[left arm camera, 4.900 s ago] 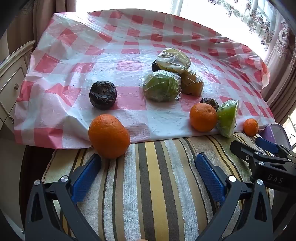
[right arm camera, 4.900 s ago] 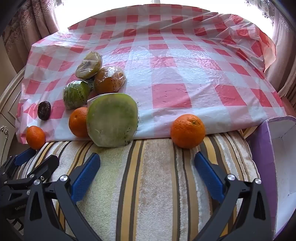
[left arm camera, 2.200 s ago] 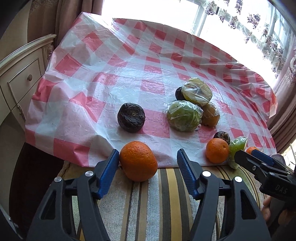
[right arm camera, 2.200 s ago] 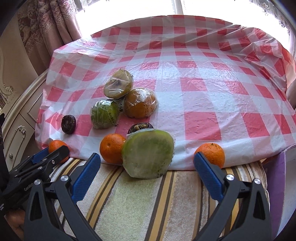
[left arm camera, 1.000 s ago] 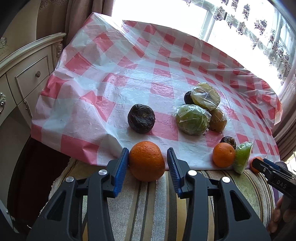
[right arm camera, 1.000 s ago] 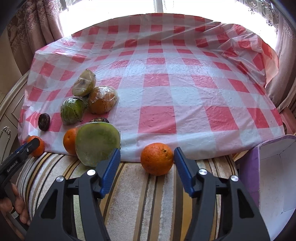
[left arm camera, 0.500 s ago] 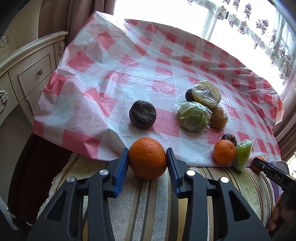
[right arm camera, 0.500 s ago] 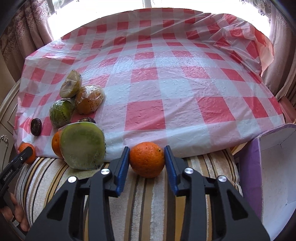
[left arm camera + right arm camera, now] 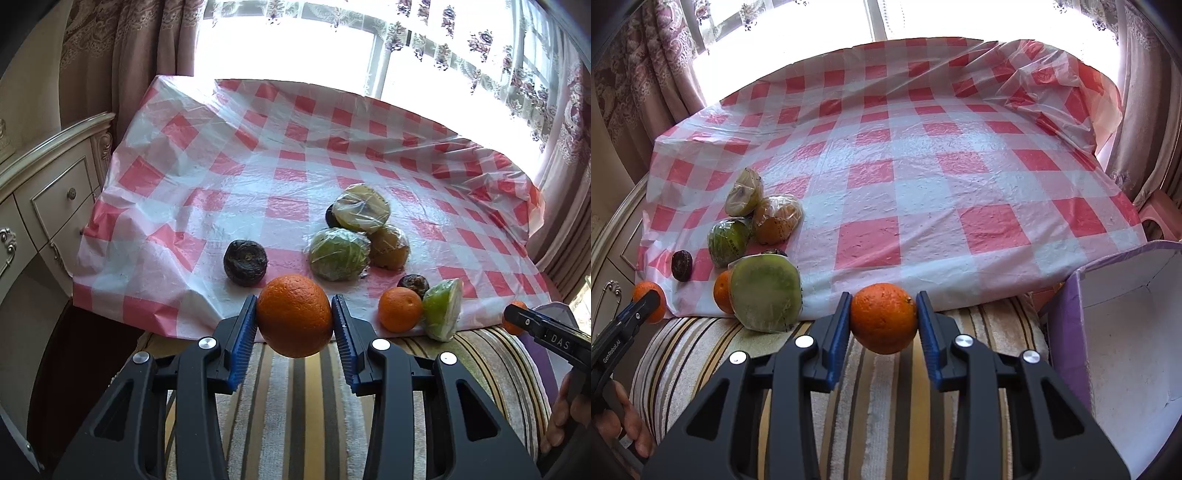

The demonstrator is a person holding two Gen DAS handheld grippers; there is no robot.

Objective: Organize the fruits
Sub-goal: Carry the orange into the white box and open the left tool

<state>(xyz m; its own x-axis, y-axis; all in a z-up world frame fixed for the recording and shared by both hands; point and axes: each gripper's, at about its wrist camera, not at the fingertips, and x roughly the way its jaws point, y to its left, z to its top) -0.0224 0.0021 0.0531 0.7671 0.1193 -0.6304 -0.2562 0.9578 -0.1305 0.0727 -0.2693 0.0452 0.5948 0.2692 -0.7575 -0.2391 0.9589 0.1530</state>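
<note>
Clamping a round, pebbly-skinned orange each — left tool its orange, right tool another orange.

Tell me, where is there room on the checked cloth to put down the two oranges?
The widest bare patch of the checked cloth runs from the wrapped fruit pile across to the purple box. Another bare strip lies between the dark fruit and the cabinet. It is crowded around the pile and the cut green melon.
</note>
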